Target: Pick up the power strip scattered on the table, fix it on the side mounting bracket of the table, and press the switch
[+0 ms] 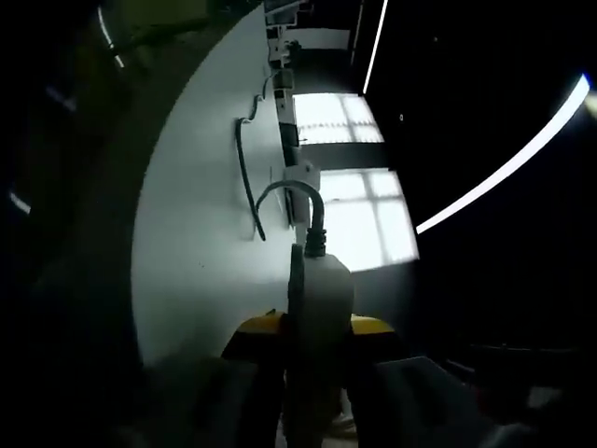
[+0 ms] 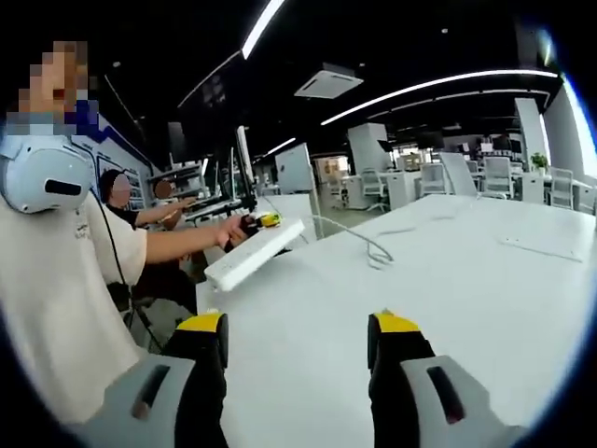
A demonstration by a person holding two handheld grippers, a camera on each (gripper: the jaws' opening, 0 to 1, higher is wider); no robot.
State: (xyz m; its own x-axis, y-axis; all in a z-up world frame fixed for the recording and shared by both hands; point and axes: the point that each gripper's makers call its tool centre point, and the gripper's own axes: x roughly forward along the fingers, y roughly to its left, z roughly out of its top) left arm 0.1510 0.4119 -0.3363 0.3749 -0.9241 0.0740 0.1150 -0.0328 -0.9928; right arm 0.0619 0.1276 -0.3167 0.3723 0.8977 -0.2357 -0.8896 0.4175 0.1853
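In the left gripper view the white power strip [image 1: 322,289] stands end-on between the yellow-tipped jaws of my left gripper [image 1: 315,329], which is shut on it. Its grey cable [image 1: 297,191] curves off the far end toward the table edge, near a small white bracket-like piece [image 1: 300,174]. In the right gripper view the power strip [image 2: 254,253] is held tilted above the table's left edge by the left gripper [image 2: 252,223] in a person's hand. My right gripper [image 2: 298,347] is open low over the white table [image 2: 466,280], with nothing between its jaws.
A dark cable [image 1: 242,159] lies on the table surface [image 1: 196,243]. The strip's cable [image 2: 359,239] loops across the tabletop. A person in a beige shirt [image 2: 56,280] stands at the left of the table. Chairs and desks [image 2: 438,177] stand far behind.
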